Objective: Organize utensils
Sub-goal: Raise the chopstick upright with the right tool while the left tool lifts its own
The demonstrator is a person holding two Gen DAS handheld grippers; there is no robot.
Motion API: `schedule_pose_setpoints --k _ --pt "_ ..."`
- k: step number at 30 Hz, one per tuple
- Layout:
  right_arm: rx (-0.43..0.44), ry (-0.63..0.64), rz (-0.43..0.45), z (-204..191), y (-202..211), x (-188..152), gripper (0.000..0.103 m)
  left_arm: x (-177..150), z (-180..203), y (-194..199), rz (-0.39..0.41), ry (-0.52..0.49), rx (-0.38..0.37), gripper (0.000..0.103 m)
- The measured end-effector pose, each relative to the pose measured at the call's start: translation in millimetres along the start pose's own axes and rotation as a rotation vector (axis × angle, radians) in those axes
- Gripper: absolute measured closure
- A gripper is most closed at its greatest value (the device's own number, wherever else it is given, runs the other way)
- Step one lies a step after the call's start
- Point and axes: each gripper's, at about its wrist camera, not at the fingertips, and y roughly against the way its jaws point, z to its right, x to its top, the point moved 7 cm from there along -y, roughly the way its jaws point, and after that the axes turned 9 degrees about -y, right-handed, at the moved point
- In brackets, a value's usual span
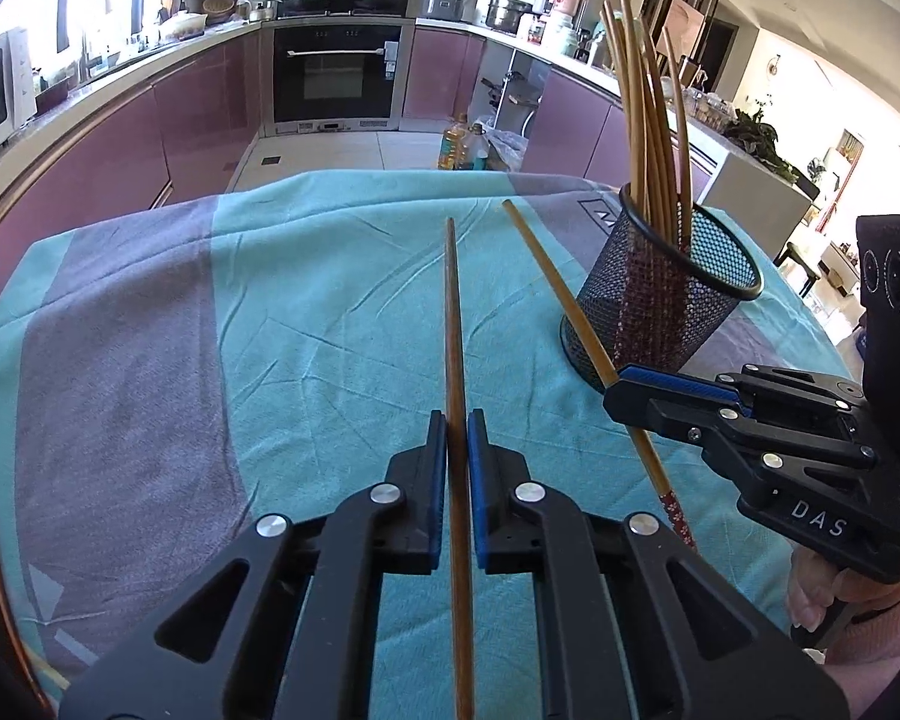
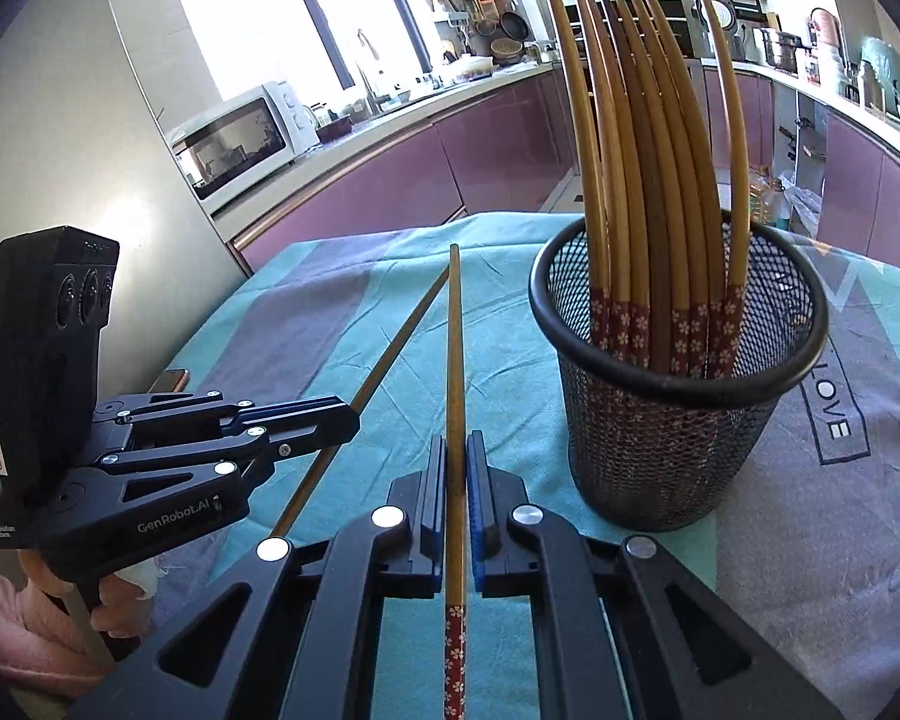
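Observation:
My left gripper (image 1: 456, 420) is shut on a dark brown chopstick (image 1: 453, 312) that points forward over the table. My right gripper (image 2: 456, 441) is shut on a lighter chopstick (image 2: 455, 354) with a red flowered end. Each gripper shows in the other's view: the right gripper (image 1: 615, 387) at the right, the left gripper (image 2: 354, 417) at the left. A black mesh holder (image 2: 678, 420) with several chopsticks (image 2: 648, 150) standing upright sits on the table to the right of both grippers; it also shows in the left wrist view (image 1: 648, 300).
The table is covered by a teal and grey cloth (image 1: 240, 312). Purple kitchen cabinets (image 1: 198, 102), an oven (image 1: 336, 72) and a microwave (image 2: 234, 138) lie beyond it. Oil bottles (image 1: 462, 147) stand on the floor past the far edge.

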Motion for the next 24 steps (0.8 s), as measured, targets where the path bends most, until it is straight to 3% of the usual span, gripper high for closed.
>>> schedule_pose_setpoints --k 24 --pt "0.035 0.03 0.057 -9 31 4 0.097 16 15 42 0.076 -0.018 -0.022 0.095"
